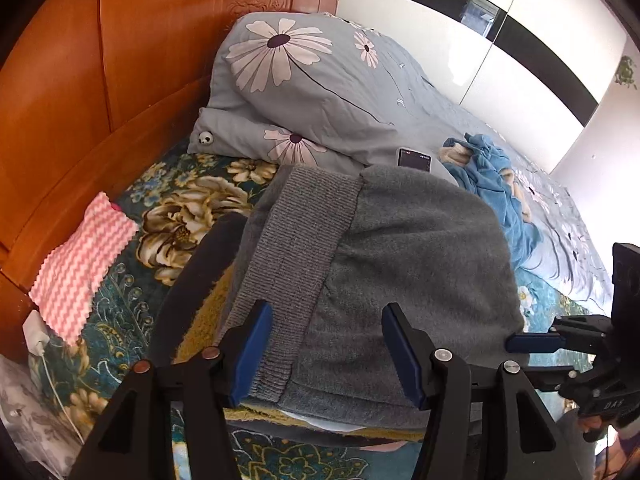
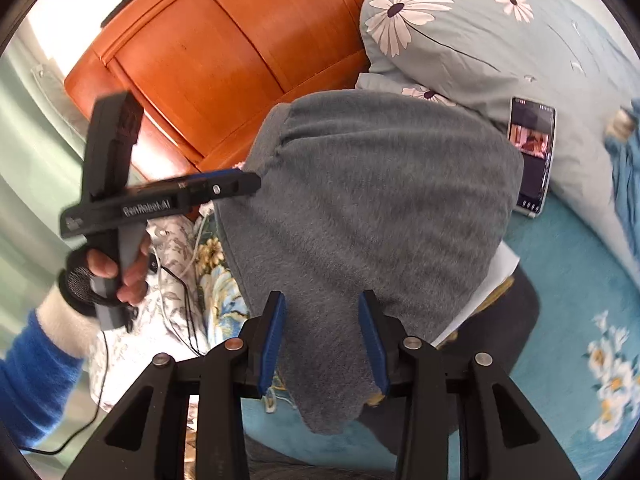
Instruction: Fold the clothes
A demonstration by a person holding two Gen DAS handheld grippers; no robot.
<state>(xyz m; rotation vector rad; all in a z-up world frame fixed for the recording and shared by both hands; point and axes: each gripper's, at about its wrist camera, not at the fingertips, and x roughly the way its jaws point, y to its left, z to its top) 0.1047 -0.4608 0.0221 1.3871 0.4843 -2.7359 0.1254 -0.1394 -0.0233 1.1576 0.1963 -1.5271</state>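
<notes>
A folded grey sweater [image 1: 400, 248] with a ribbed hem [image 1: 304, 240] lies on top of a low pile of clothes on the bed. My left gripper [image 1: 328, 352] hovers over its near edge, open, its blue pads wide apart and the cloth lying below them. My right gripper [image 2: 324, 340] stands over the same grey sweater [image 2: 380, 200]; cloth shows between its blue pads, which do not visibly pinch it. Each view also shows the other tool: the right gripper [image 1: 536, 342] at the sweater's right edge, the left gripper [image 2: 240, 184] at its left edge, held by a hand [image 2: 120, 272].
A wooden headboard [image 1: 100, 100] runs behind a flowered pillow [image 1: 320, 92] with a phone [image 1: 414, 159] on it. A pink zigzag cloth [image 1: 80, 264] and a white charger cable [image 1: 52, 364] lie to the left, a crumpled blue garment [image 1: 504, 192] to the right. Dark and mustard clothes [image 1: 208, 320] lie under the sweater.
</notes>
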